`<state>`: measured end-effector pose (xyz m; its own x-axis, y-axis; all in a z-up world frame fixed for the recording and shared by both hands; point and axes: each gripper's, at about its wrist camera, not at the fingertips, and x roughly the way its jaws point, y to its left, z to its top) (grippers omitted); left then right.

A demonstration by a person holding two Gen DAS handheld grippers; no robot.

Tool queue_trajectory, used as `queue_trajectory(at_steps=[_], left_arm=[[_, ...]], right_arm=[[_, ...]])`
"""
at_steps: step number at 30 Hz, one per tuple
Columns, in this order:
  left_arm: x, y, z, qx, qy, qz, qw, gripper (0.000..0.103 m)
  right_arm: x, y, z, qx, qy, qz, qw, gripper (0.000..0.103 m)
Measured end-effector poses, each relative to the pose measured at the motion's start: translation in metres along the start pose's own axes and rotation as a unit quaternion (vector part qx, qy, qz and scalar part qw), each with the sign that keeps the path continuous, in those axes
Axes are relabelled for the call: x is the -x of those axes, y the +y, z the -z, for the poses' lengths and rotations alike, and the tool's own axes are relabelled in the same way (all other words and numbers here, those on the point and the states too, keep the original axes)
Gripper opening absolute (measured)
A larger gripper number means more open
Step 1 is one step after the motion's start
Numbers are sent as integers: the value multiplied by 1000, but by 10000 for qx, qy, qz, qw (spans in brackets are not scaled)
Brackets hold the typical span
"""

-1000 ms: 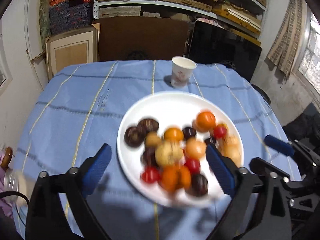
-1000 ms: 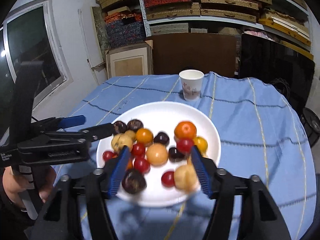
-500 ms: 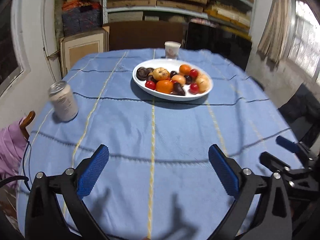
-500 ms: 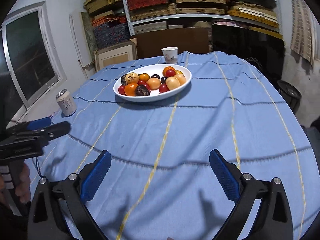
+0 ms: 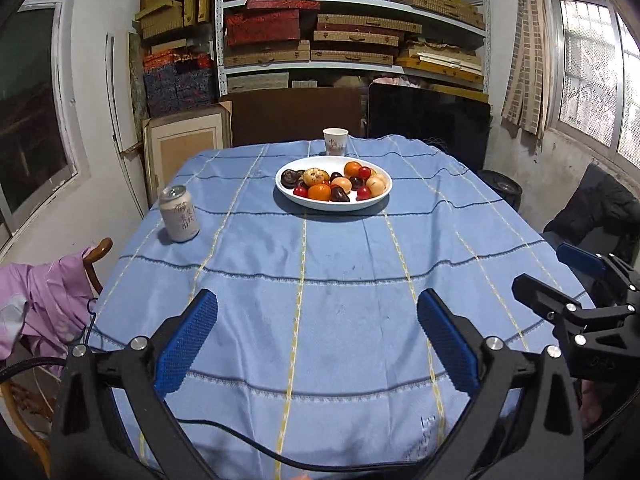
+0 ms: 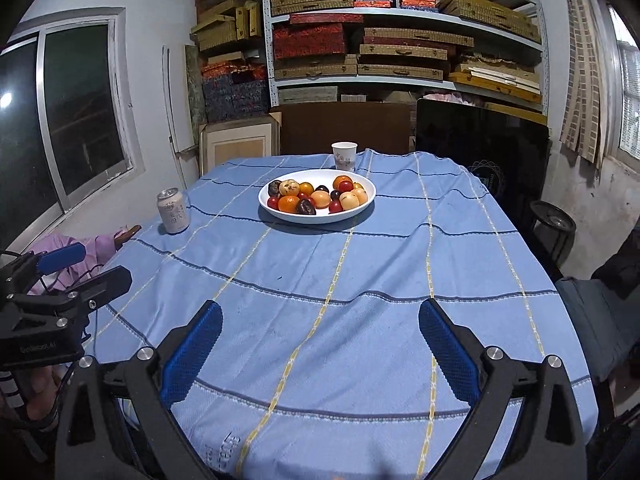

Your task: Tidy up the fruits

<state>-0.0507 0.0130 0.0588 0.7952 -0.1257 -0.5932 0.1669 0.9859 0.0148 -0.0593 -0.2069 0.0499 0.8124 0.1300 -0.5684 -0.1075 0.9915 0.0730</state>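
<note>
Both grippers, left gripper (image 5: 316, 336) and right gripper (image 6: 320, 340), hang over the near edge of the tabletop (image 5: 340, 320), fingers wide apart, empty. Fruits (image 5: 334, 186) sit piled in the white plate (image 5: 332, 205) toward the far edge, well apart from both. Looks finished or between steps; any further pick needs a long reach forward. Small dark fruits are hard to identify.

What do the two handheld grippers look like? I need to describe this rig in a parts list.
Both are alike: the left gripper and right gripper have black angular frames with silver bolts and two fingers faced with blue textured pads. A thin black cable loops under the left one. Small white lettering marks the left gripper's body in the right wrist view; it is too small to read.
</note>
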Motion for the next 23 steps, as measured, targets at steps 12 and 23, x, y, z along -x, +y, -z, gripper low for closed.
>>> queue_trajectory(at_steps=[12,23], left_arm=[[9,1,6,-44,-170,-144,9997,98],[2,10,4,104,-67,-191,9997,98]], right_arm=[[9,4,8,-32,-12,17,10000,99],[9,5,7,-4,-12,13,10000,99]])
